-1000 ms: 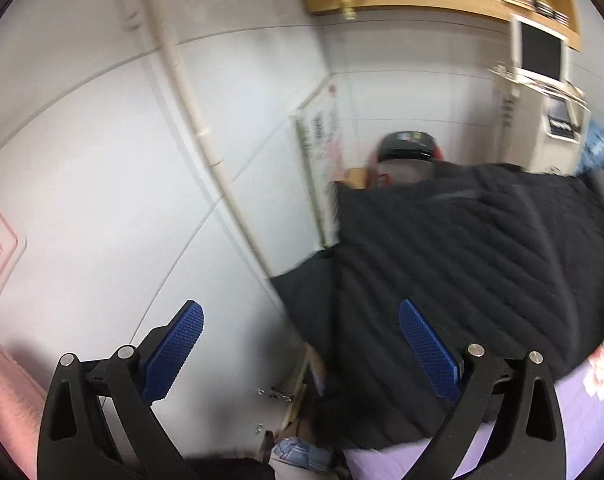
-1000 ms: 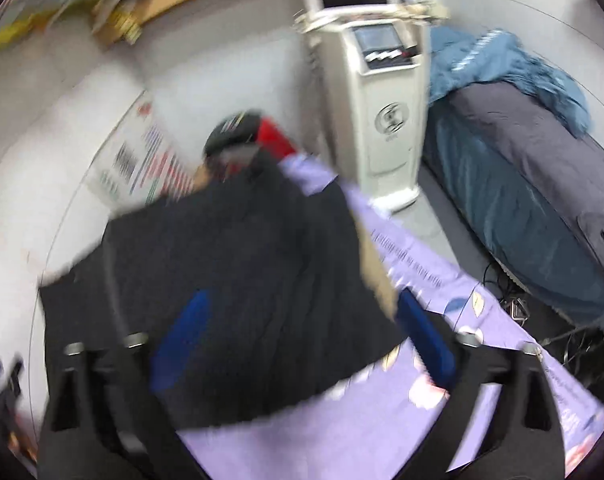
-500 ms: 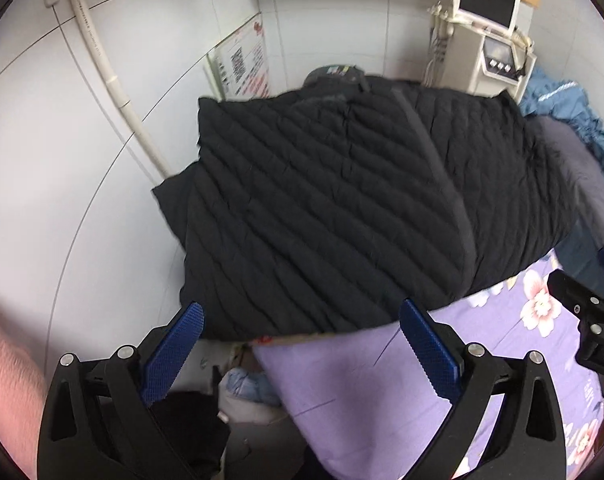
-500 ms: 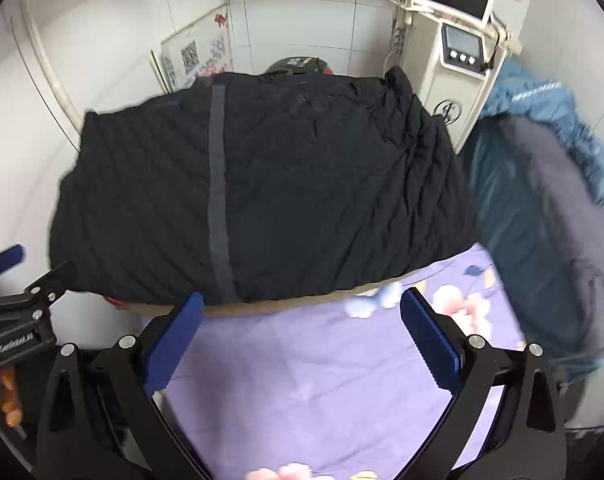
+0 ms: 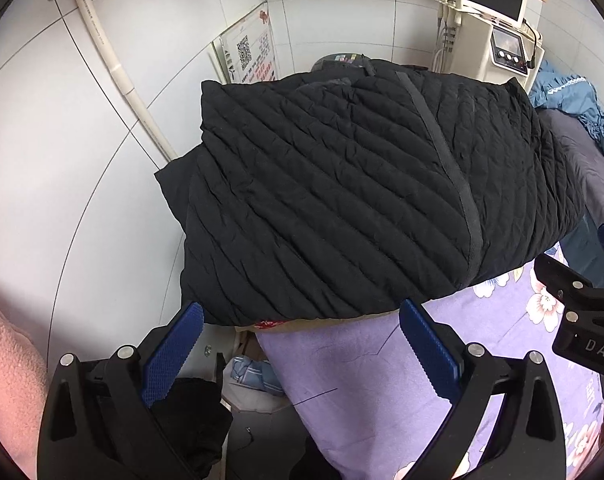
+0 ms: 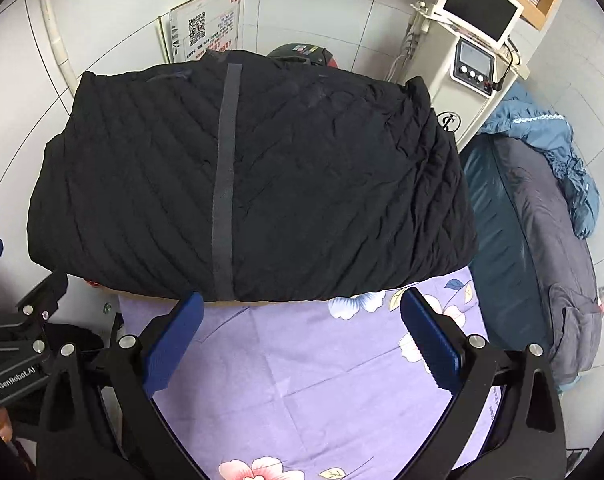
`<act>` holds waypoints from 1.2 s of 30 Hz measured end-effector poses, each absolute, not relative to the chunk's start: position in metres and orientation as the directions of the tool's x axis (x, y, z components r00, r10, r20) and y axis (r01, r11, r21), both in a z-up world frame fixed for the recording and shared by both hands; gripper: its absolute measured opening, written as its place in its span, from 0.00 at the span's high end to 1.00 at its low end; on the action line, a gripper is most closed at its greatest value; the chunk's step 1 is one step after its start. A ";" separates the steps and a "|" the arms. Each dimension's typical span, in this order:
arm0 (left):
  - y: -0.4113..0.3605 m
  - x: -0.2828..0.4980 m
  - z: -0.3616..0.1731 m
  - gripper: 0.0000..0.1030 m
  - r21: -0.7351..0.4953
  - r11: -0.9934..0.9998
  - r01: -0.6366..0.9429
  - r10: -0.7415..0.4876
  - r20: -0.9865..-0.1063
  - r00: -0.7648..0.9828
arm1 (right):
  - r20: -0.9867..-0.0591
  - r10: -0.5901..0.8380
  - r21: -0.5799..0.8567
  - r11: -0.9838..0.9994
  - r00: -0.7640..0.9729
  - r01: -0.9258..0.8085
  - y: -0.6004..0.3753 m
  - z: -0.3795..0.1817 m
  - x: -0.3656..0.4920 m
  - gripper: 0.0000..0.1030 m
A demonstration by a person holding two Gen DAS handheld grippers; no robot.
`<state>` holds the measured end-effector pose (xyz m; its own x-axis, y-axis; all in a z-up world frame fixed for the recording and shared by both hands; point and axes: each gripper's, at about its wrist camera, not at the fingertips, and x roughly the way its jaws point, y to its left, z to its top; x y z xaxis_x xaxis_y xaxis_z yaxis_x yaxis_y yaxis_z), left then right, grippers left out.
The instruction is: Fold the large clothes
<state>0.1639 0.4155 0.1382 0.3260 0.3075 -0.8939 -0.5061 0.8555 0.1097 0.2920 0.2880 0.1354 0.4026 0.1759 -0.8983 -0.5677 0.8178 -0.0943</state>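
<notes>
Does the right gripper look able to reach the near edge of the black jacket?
Probably yes: the right gripper is open, and only bare purple sheet lies before the black jacket.

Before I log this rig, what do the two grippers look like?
Both look alike: the left gripper and right gripper have black angular frames with silver screws and blue textured pads. White lettering marks their bodies.

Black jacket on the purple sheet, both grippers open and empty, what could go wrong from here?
1. The jacket overhangs the left edge of the sheet in both views; a tug could slide it off toward the clutter below.
2. It looks puffy, so the fold may spring open.
3. The left gripper and right gripper sit close and could collide.
</notes>
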 end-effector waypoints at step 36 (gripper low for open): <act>0.412 0.167 0.138 0.06 0.116 0.853 -0.509 0.310 -0.897 0.315 | -0.904 0.195 -0.069 0.812 0.381 -0.580 0.290 0.137 0.299 0.06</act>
